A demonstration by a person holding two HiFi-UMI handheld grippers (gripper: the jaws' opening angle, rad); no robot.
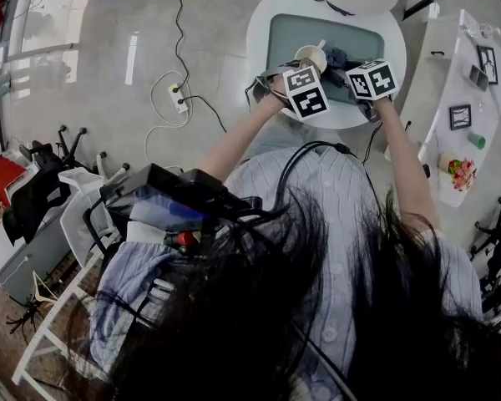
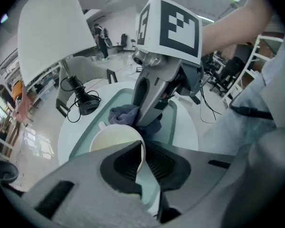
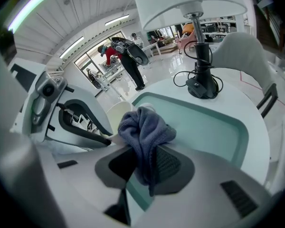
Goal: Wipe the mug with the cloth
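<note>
Left gripper jaws are pinched narrow on the rim wall of the cream mug, held tilted above the teal mat on the round white table. Right gripper jaws are clamped on the bunched grey-blue cloth, just beside the mug. A lamp stands behind on the table.
</note>
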